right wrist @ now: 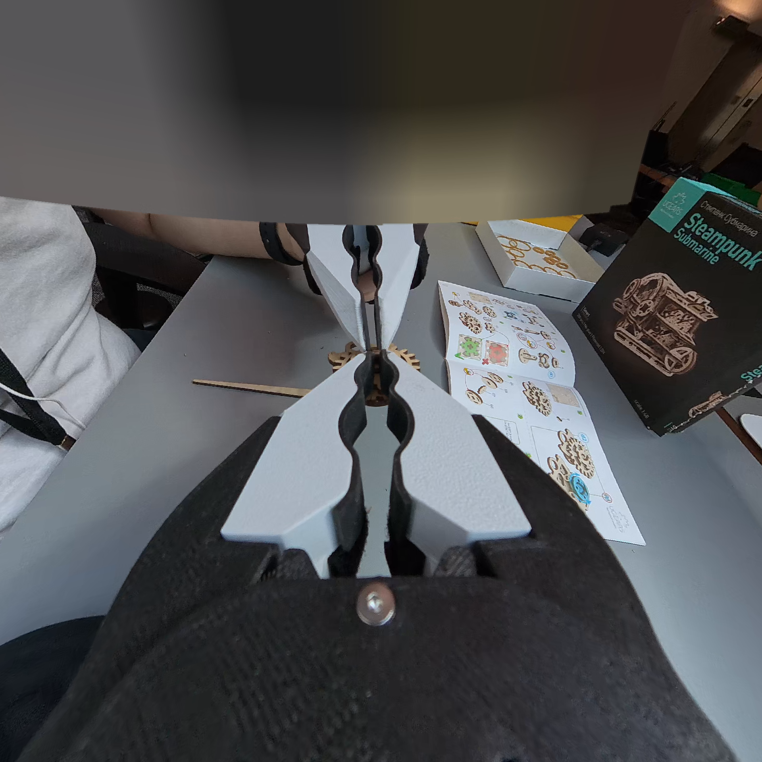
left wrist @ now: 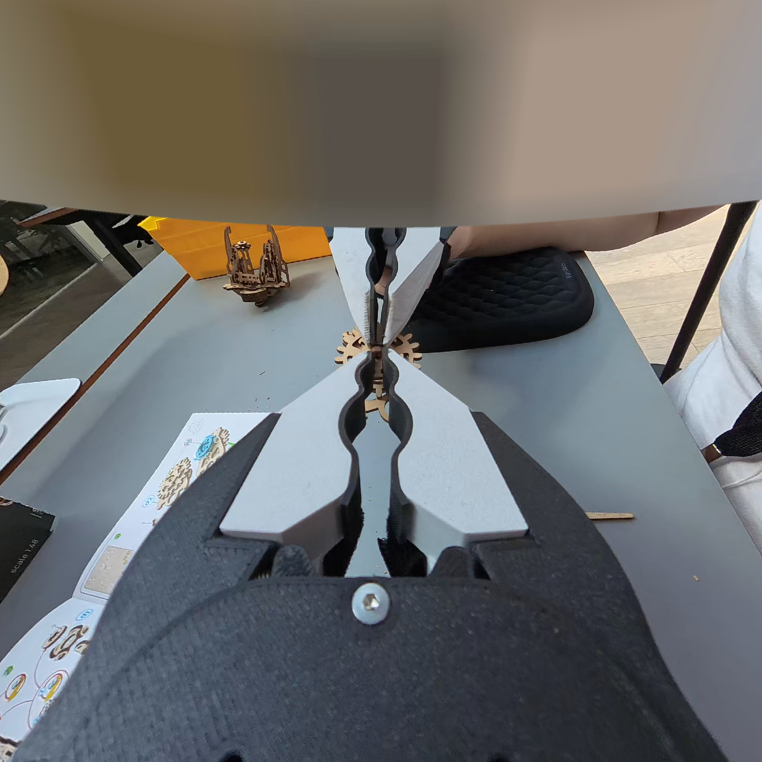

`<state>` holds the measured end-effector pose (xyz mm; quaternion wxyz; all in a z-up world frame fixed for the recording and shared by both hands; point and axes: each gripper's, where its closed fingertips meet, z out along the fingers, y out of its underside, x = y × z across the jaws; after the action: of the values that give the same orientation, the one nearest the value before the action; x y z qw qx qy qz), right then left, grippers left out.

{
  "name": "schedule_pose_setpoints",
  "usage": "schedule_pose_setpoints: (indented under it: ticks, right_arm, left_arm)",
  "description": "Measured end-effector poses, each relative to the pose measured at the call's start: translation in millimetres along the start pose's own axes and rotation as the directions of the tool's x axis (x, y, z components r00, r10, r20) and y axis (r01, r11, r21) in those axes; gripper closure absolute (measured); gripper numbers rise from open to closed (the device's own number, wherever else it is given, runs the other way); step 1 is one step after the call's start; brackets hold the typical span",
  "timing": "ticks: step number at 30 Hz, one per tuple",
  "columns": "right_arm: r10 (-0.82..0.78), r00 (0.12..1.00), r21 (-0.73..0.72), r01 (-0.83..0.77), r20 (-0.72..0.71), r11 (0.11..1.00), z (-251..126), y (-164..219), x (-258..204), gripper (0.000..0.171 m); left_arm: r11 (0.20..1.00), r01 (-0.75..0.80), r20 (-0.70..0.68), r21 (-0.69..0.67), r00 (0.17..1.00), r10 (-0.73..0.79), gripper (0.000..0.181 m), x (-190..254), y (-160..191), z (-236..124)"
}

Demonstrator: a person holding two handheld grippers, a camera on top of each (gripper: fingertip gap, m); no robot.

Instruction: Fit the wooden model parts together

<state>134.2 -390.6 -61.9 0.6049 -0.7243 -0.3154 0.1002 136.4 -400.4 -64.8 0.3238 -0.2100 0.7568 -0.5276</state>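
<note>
A pale wooden gear (left wrist: 349, 349) lies flat on the grey table (left wrist: 206, 371), with a small wooden part (left wrist: 376, 351) standing over its middle. My left gripper (left wrist: 376, 355) comes in from the near side and is shut on this part. My right gripper (left wrist: 377, 340) comes in from the far side, tip to tip with the left, and is shut at the same spot. In the right wrist view, the right gripper (right wrist: 374, 355) meets the left gripper (right wrist: 372, 346) over the gear (right wrist: 406, 358). The fingers hide the joint itself.
A finished brown wooden model (left wrist: 255, 268) and a yellow bin (left wrist: 206, 243) stand at the far left. A black cushion (left wrist: 503, 297) lies behind. An instruction sheet (right wrist: 515, 371), the kit box (right wrist: 680, 313), a white tray of parts (right wrist: 536, 264) and a wooden stick (right wrist: 247, 386) lie nearby.
</note>
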Motion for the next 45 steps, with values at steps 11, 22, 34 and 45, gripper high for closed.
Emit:
schedule_pose_setpoints:
  ticks: [11, 22, 34, 45]
  right_arm:
    - [0.043, 0.998, 0.039, -0.045, 0.047, 0.998, -1, -3, -4, 0.17]
    - [0.07, 0.992, 0.008, -0.071, 0.102, 0.997, 1, 7, -8, 0.17]
    - [0.068, 0.992, 0.013, -0.07, 0.106, 0.997, 1, 6, -9, 0.171]
    - [0.098, 0.984, -0.134, -0.079, 0.149, 0.988, 6, 36, -13, 0.17]
  left_arm:
    - [0.999, -0.038, -0.007, 0.024, 0.999, 0.038, 0.181, 4, -3, -1]
    - [1.0, 0.015, -0.047, -0.008, 0.999, -0.016, 0.181, 7, 6, 4]
    - [1.0, 0.018, -0.055, -0.002, 0.998, -0.018, 0.181, 9, 5, 3]
    - [0.986, 0.06, -0.101, -0.153, 0.992, -0.076, 0.181, 14, 35, 13]
